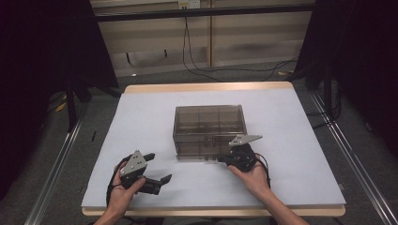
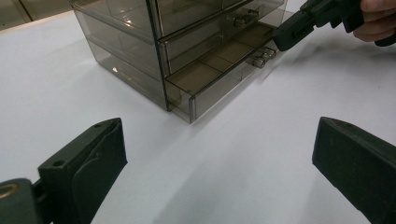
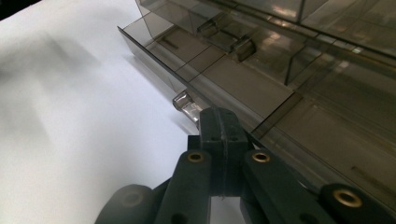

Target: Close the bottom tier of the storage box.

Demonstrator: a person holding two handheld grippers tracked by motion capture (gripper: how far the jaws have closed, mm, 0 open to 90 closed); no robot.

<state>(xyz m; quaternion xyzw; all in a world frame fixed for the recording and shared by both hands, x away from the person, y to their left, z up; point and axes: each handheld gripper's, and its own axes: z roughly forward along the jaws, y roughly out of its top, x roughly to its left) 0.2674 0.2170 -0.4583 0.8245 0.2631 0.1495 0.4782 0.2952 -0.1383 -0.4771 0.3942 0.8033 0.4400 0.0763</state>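
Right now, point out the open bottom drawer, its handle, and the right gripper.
bottom drawer point(image 2: 205, 72), left gripper view, divided floor.
drawer handle point(image 3: 183, 101), right gripper view, clear knob.
right gripper point(image 1: 220, 159), high view, closed jaws' tip.

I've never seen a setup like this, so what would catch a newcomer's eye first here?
Probably the smoky see-through drawer box in the middle of the white table, its bottom drawer pulled partly out. Next, the right gripper, its fingers closed at that drawer's little clear handle. The left gripper rests apart, near the table's front edge, fingers spread wide.
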